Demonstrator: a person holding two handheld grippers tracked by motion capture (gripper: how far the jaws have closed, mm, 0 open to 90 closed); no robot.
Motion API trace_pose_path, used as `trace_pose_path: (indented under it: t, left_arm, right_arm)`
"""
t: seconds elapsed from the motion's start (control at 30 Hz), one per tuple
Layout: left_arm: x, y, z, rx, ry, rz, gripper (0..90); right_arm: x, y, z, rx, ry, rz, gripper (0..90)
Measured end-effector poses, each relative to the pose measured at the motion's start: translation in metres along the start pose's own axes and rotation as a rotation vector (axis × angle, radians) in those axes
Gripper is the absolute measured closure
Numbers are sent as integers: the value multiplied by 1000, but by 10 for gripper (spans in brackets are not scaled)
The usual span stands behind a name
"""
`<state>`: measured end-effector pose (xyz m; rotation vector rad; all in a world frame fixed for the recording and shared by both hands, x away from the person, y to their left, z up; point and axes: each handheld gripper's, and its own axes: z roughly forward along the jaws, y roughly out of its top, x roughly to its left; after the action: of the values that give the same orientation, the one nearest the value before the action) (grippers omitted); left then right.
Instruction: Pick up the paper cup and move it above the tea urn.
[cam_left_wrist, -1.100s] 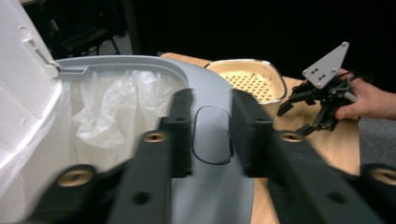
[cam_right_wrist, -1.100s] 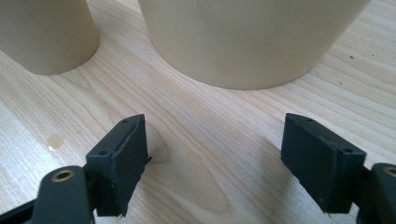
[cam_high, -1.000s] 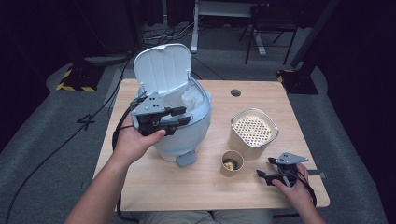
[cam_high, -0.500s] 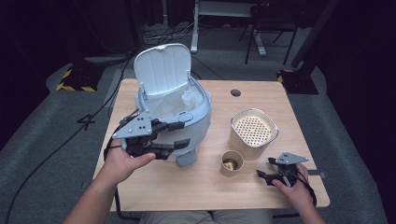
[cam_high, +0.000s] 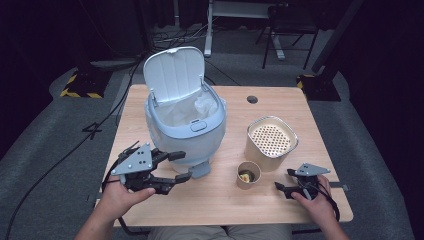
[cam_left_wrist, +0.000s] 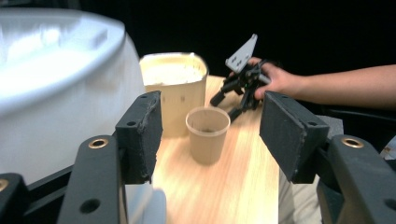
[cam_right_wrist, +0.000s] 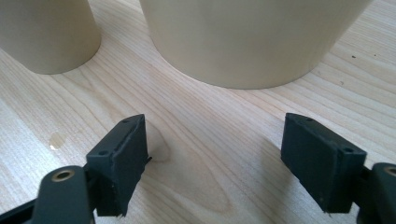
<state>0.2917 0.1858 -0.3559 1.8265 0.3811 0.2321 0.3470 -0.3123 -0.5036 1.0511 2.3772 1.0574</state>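
Note:
A pale blue bin (cam_high: 186, 127) stands mid-table with its lid (cam_high: 174, 75) tipped up and a white liner inside; its wall shows as the bin (cam_left_wrist: 56, 88). My left gripper (cam_high: 181, 166) is open just in front of the bin's base, holding nothing. Between its jaws (cam_left_wrist: 210, 135) I look at a small paper cup (cam_left_wrist: 208, 133) with a beige container (cam_left_wrist: 175, 88) behind it. The cup (cam_high: 248, 175) holds some scraps. My right gripper (cam_high: 283, 179) rests open low on the table, right of the cup; its view has the gripper (cam_right_wrist: 215, 163) facing the container (cam_right_wrist: 252, 37).
The beige container (cam_high: 271, 137) has a perforated insert and stands right of the bin. The wooden table (cam_high: 225, 205) has a cable hole (cam_high: 252, 99) at the back. Dark floor, cables and chair legs surround it. A small wet spot (cam_right_wrist: 56, 139) marks the wood.
My left gripper has come away from the bin's front, down toward the table's near left edge. The right gripper has stayed put.

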Motion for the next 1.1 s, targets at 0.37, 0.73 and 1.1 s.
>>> trace_pose_path:
  t: [0.37, 0.73, 1.1]
  left_arm:
    - [14, -71, 10, 121, 68, -101, 371]
    - [29, -113, 28, 273, 141, -182, 340]
    - [42, -138, 39, 419, 198, -234, 282]
  right_arm:
    - [1, 4, -6, -2, 132, -1, 295]
    - [18, 25, -20, 10, 175, -75, 273]
    - [43, 54, -20, -55, 265, -101, 225]
